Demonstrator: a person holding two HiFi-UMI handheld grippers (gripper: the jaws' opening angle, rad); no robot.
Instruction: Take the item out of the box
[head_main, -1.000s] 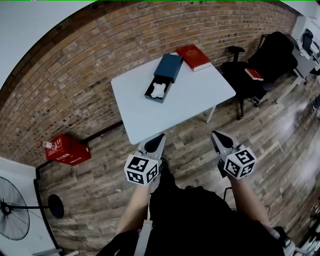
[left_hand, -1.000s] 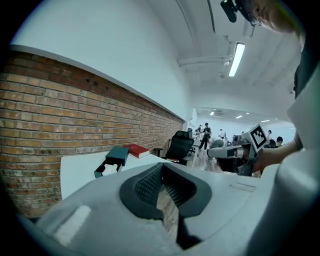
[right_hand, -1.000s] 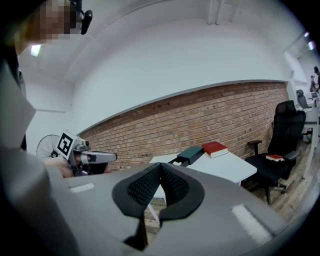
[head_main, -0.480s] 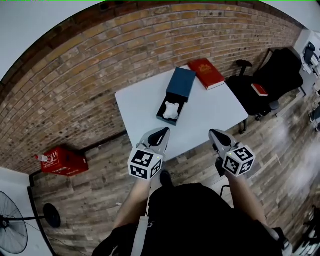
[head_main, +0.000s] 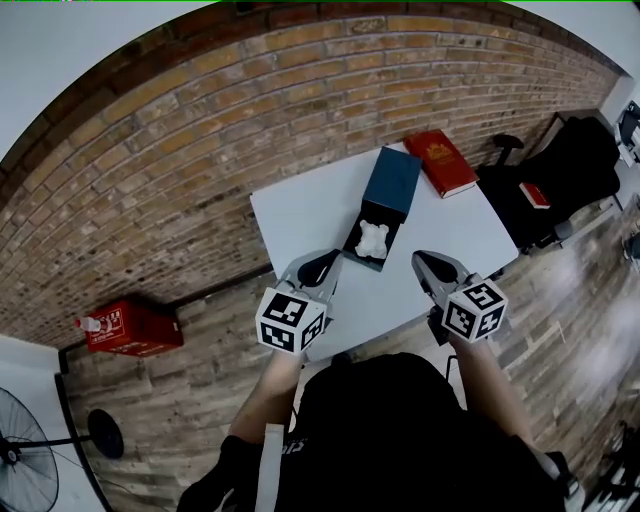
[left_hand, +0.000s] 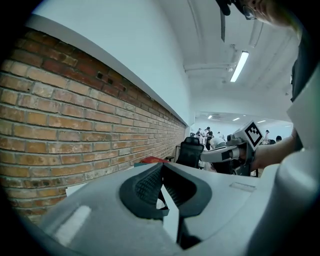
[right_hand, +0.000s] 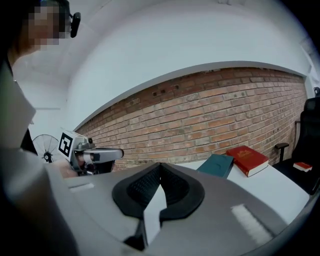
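One open dark-blue box (head_main: 392, 184) holds a white item (head_main: 373, 239).

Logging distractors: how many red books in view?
2. One red book at the far corner of the table, beside the blue box; another book on the black chair. More may be hidden.

One table (head_main: 300, 212), one box (head_main: 392, 182), one white item (head_main: 372, 239), two grippers (head_main: 322, 262) (head_main: 425, 262); one red crate (head_main: 135, 326) at eight o'clock.
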